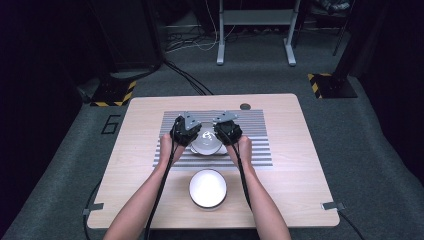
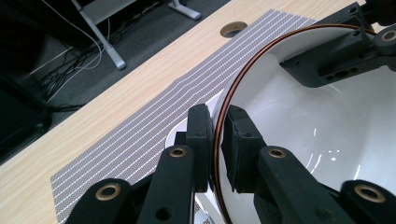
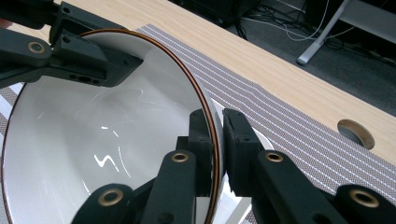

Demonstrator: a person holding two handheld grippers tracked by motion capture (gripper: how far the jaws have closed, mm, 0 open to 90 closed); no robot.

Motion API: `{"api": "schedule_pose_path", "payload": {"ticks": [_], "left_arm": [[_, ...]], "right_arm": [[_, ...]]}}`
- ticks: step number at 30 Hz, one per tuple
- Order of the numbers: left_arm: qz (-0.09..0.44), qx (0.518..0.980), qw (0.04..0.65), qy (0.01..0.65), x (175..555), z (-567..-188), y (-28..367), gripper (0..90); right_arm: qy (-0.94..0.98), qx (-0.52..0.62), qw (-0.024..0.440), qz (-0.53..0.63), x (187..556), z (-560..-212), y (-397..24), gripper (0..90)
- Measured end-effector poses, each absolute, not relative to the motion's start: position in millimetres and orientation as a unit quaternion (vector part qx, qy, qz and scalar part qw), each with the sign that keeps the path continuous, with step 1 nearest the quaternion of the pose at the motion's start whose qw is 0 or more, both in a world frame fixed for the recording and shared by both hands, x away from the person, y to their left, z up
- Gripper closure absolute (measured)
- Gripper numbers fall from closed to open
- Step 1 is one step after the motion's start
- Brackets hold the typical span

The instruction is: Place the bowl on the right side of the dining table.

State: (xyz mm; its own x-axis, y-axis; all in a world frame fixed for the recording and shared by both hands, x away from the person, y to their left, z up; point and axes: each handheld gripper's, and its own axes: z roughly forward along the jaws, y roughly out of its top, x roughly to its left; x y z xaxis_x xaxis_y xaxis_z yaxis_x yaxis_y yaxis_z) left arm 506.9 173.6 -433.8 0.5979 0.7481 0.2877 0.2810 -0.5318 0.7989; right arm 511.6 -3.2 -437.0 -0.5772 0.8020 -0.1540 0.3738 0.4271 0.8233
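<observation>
Because each gripper pinched an opposite rim, the left gripper (image 2: 215, 140) and right gripper (image 3: 217, 140) held the white bowl (image 1: 207, 142) level between them, at the frame's middle over the striped mat (image 1: 260, 145); another bowl (image 1: 208, 188) sat lower down.

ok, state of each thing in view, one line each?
White bowl with brown rim: upright, gripped at opposite rim edges, above a white plate.
Left gripper: shut on the rim.
Right gripper: shut on the rim.
Second white bowl: upright, empty, untouched.
Striped grey placemat: flat.
</observation>
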Motion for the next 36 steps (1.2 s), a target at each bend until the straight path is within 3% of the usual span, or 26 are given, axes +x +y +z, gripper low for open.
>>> {"api": "schedule_pose_path", "payload": {"ticks": [36], "left_arm": [[0.277, 0.832, 0.334, 0.346, 546.2, -462.2, 167.2, 80.9]], "right_arm": [[0.806, 0.408, 0.236, 0.357, 551.2, -465.5, -0.9, 81.6]]}}
